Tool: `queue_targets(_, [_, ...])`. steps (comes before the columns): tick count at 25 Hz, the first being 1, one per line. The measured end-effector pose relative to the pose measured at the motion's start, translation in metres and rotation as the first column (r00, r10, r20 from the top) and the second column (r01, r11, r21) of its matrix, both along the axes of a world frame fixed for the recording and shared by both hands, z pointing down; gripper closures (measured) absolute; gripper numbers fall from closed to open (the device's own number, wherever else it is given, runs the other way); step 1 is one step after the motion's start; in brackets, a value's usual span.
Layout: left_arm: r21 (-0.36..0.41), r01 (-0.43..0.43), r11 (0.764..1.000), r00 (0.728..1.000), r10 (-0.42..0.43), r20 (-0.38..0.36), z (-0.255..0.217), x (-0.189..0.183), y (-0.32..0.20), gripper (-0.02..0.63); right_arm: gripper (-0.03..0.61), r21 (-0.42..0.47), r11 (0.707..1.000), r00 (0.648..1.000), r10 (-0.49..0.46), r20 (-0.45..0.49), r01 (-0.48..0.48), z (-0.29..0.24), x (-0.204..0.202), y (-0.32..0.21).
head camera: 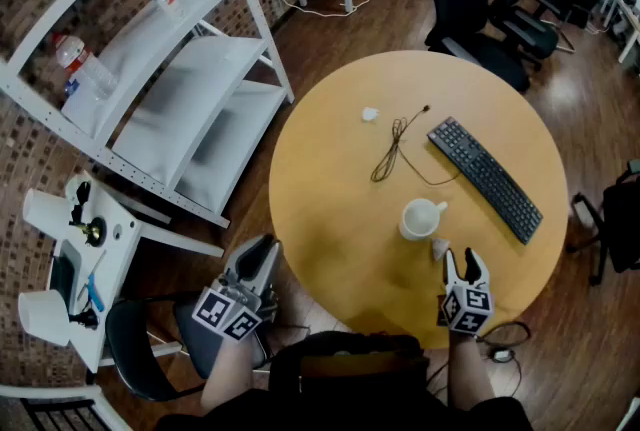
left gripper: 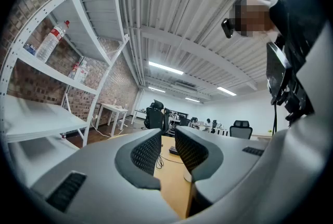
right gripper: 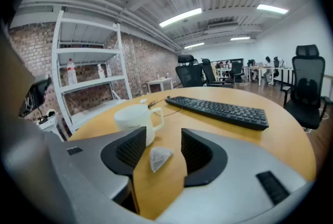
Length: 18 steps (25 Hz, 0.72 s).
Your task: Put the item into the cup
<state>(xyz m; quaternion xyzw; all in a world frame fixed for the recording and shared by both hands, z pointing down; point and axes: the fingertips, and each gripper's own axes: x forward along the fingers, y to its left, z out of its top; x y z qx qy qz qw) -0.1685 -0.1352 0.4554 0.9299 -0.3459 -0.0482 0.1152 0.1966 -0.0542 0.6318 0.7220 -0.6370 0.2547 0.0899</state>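
Right gripper view: the white sachet (right gripper: 158, 158) is seen on the bench (right gripper: 281, 140) between the right gripper's (right gripper: 163, 135) parted fingers, untouched, the cup (right gripper: 136, 119) at its 11 o'clock. The left gripper's (left gripper: 166, 137) fingers are held apart, empty.

Strip lights (right gripper: 180, 17) overhead keep my room bright and even, and they blow out to white in both gripper views. Shadows stay soft, with a faint one beside the cup (head camera: 420, 218). Edges bow hard — the shelf (head camera: 150, 39) curves, corners go black. My closest foreground looks slightly soft.
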Motion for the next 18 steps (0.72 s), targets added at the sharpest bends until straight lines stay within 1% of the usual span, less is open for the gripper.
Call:
queue_targets(4, [-0.025,-0.029,0.999,0.999,0.029,0.024,0.011,-0.003,-0.004,0.531,0.363,-0.068,0.998,0.998,-0.014,-0.054,0.010,0.029,-0.009,-0.018])
queue_targets(6, [-0.048,-0.016,0.999,0.999,0.018,0.038,0.019,-0.013,-0.005,0.531,0.280,-0.092,0.996,0.997,0.000,-0.078,-0.007,0.038,-0.011,-0.027])
queue_targets(7, [-0.060,-0.007,0.998,0.999,0.010,0.045,0.023,-0.018,-0.005,0.531,0.272,-0.103,0.995,0.996,0.012,-0.090,-0.021,0.043,-0.010,-0.030])
queue_targets(11, [-0.087,0.011,0.996,0.998,-0.005,0.063,0.032,-0.030,-0.004,0.531,0.272,-0.144,0.987,0.991,0.047,-0.121,-0.065,0.063,-0.001,-0.038])
queue_targets(14, [-0.097,0.016,0.995,0.998,-0.010,0.065,0.035,-0.035,-0.006,0.531,0.272,-0.158,0.985,0.979,0.044,-0.197,-0.076,0.064,-0.001,-0.041])
queue_targets(15, [-0.098,0.020,0.995,0.998,-0.014,0.066,0.035,-0.036,-0.006,0.531,0.310,-0.175,0.982,0.973,0.031,-0.230,-0.073,0.066,-0.002,-0.041])
queue_targets(17, [-0.104,0.020,0.994,0.998,-0.013,0.069,0.039,-0.036,-0.007,0.531,0.413,-0.218,0.974,0.960,-0.004,-0.278,-0.060,0.070,-0.004,-0.040])
queue_targets(18, [-0.107,0.017,0.994,0.998,-0.010,0.070,0.041,-0.035,-0.007,0.531,0.416,-0.233,0.971,0.958,-0.019,-0.285,-0.050,0.072,-0.005,-0.040])
